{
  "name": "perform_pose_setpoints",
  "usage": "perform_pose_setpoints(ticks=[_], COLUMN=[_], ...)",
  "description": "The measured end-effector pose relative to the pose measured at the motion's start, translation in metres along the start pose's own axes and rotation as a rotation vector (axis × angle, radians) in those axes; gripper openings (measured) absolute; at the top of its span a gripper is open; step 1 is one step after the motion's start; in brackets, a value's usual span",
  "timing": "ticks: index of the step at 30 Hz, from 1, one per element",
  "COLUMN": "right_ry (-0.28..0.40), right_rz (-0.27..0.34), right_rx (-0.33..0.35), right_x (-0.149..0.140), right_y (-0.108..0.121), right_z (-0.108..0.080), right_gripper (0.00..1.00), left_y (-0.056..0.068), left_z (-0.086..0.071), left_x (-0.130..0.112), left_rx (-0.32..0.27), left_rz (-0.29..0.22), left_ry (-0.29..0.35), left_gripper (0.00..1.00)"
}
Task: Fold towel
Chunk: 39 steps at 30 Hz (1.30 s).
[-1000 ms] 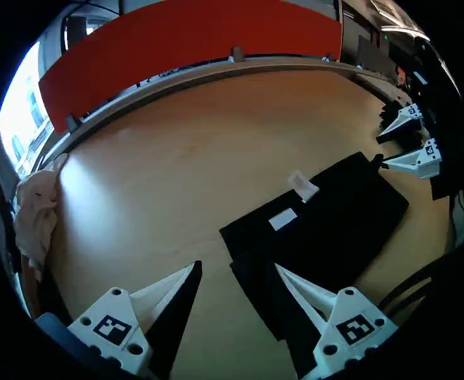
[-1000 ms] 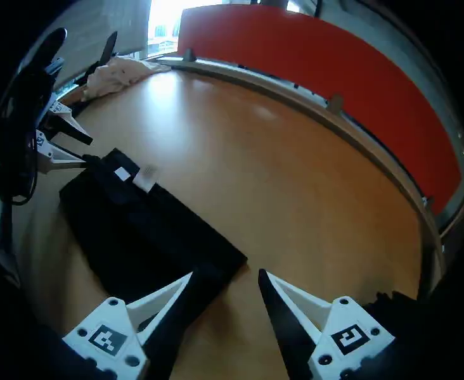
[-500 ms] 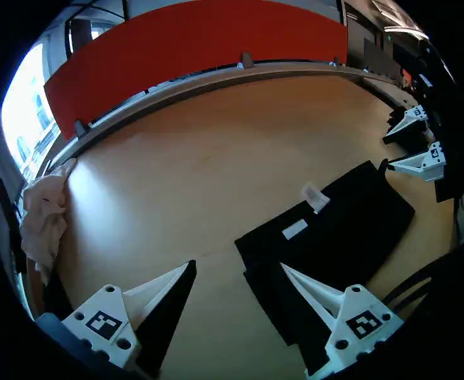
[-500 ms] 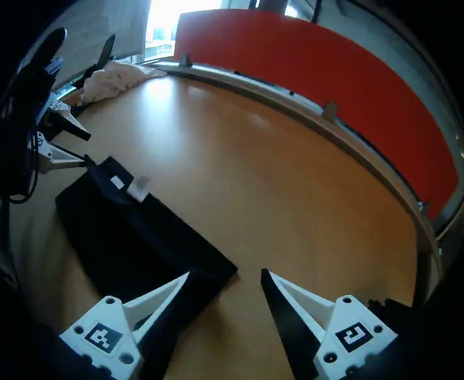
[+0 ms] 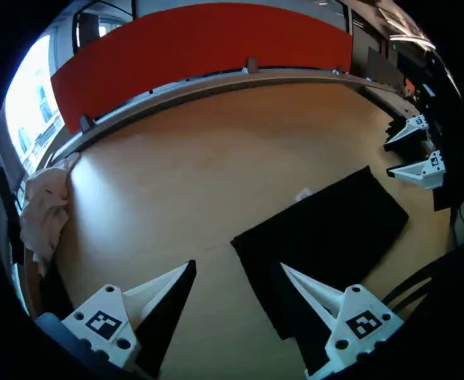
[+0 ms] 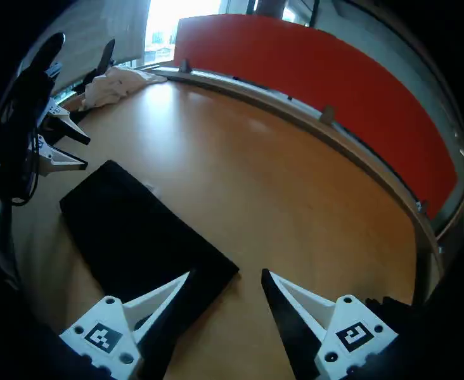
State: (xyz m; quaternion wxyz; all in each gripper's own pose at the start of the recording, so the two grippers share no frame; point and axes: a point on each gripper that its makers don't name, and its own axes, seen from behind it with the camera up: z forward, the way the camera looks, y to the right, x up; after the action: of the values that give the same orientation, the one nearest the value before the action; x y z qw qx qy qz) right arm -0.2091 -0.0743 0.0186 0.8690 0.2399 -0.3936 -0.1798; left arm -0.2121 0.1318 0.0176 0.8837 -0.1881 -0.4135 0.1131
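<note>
The towel (image 5: 324,234) stretches lengthwise between left claw (image 5: 235,266) and right claw (image 6: 227,272), both apart, one at each end.

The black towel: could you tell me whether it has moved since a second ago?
Yes. The towel has spread toward the red divider, its top layer now nearly covering the white labels.

- Stretching out broad and tan as a wooden table (image 5: 187,164), catching a pale glare toward the window-side corner.
- Standing upright along the table's far edge as a long red divider panel (image 5: 200,44), sitting in small grey brackets (image 5: 251,64) spaced along that edge.
- Lying crumpled on the table's side edge near that corner as a pale pinkish cloth (image 5: 42,209).
- Glowing white beyond the panel's end as a window (image 5: 26,107).
</note>
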Motion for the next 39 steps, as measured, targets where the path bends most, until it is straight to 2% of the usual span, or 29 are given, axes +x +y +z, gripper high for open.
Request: perform_pose_setpoints(ticks=[6, 16, 26, 39], right_ry=[0.005, 0.018, 0.031, 0.030], right_rz=[0.007, 0.029, 0.058, 0.062], right_rx=[0.014, 0.026, 0.015, 0.011], right_x=[-0.009, -0.025, -0.033, -0.037], right_y=[-0.015, -0.040, -0.050, -0.052], right_z=[-0.013, -0.038, -0.058, -0.063], right_gripper=[0.83, 0.83, 0.83, 0.83], left_y=[0.003, 0.016, 0.029, 0.025], left_z=[-0.014, -0.037, -0.053, -0.060], left_x=[-0.014, -0.042, -0.053, -0.056], left_rx=[0.001, -0.001, -0.012, 0.005], left_rz=[-0.023, -0.062, -0.083, -0.098], left_ry=[-0.002, -0.014, -0.006, 0.004], left_gripper=[0.87, 0.87, 0.87, 0.87])
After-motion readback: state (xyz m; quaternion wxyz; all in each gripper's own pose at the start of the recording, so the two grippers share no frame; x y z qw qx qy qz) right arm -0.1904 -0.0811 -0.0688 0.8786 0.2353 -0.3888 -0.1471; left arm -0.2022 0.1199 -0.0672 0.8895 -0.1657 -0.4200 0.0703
